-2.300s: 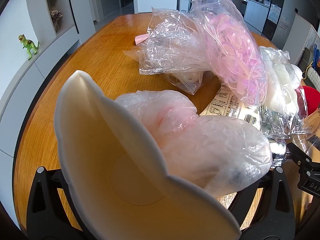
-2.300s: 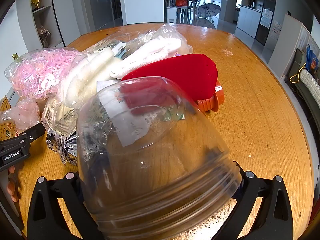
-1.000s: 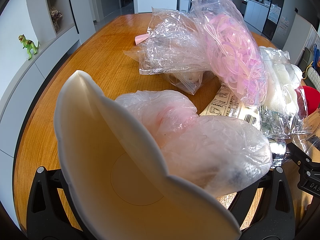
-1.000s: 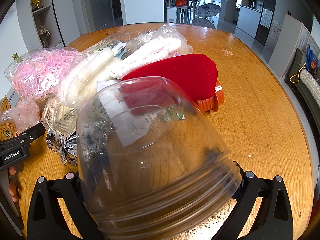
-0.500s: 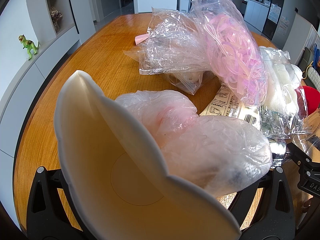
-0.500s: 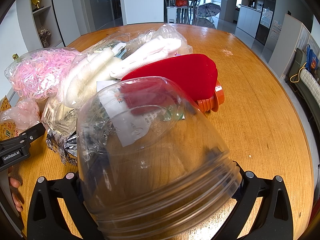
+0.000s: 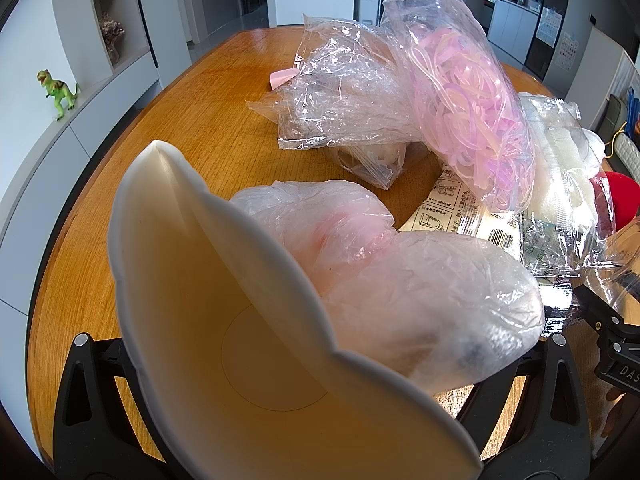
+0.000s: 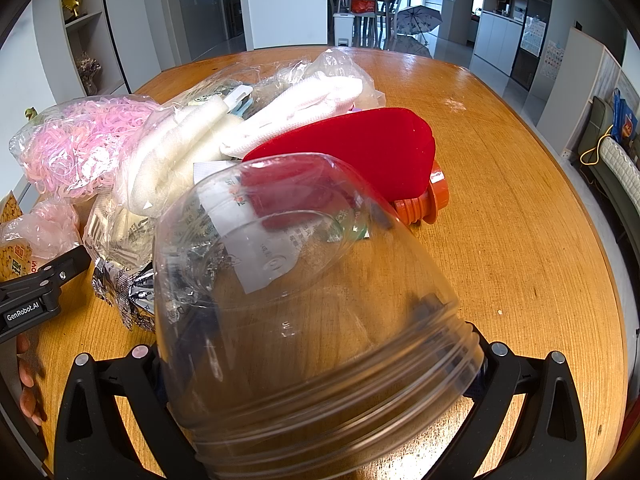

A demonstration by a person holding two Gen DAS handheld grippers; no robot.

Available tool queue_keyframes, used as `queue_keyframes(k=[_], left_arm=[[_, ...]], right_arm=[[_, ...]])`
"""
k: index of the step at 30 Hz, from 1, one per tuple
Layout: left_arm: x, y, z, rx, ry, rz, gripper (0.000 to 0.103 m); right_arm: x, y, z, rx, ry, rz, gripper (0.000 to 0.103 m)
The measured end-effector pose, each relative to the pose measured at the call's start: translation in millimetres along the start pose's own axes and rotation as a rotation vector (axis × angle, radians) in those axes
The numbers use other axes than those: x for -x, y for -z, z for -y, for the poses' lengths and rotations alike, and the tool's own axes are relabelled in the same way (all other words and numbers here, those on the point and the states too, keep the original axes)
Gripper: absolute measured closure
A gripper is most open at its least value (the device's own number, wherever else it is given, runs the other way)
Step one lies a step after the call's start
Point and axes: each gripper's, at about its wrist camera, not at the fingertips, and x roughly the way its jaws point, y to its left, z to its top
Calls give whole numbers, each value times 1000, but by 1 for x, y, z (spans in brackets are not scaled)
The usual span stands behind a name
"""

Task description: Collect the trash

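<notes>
My left gripper (image 7: 308, 364) is shut on a squashed white paper cup (image 7: 224, 320) together with a crumpled pinkish plastic bag (image 7: 420, 304), held just above the table. My right gripper (image 8: 316, 360) is shut on a clear plastic jar (image 8: 304, 304), tilted with its threaded mouth toward the camera. A pile of trash lies on the wooden table (image 8: 520, 220): a bag of pink rubber bands (image 7: 468, 120), clear crumpled bags (image 7: 344, 100), a bag of white foam pieces (image 8: 192, 148), a foil wrapper (image 8: 128, 284) and a red bottle with an orange neck (image 8: 360, 152).
The left gripper's body (image 8: 36, 292) shows at the left edge of the right wrist view. A printed paper carton (image 7: 460, 212) lies under the bags. A shelf with a toy dinosaur (image 7: 56, 92) runs along the left wall. A sofa (image 8: 620, 168) stands right of the table.
The right gripper has tipped the clear jar slightly to the right. The left gripper and its cup have not moved.
</notes>
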Motion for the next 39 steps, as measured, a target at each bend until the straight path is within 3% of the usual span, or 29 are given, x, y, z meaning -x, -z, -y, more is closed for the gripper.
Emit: queue_keyframes(k=[22, 25, 30, 34, 39], left_arm=[[4, 6, -3, -27, 19, -1, 6], [20, 12, -12, -22, 79, 1, 6], [63, 7, -17, -77, 115, 50, 6], [96, -14, -16, -140, 140, 45, 6], [89, -54, -3, -187, 152, -6, 6]], right_arm=[[5, -2, 7, -6, -8, -18, 3], [28, 1, 13, -7, -39, 5, 3], [77, -4, 22, 16, -79, 39, 3], [107, -20, 18, 25, -117, 55, 3], [130, -44, 9, 59, -134, 88, 3]])
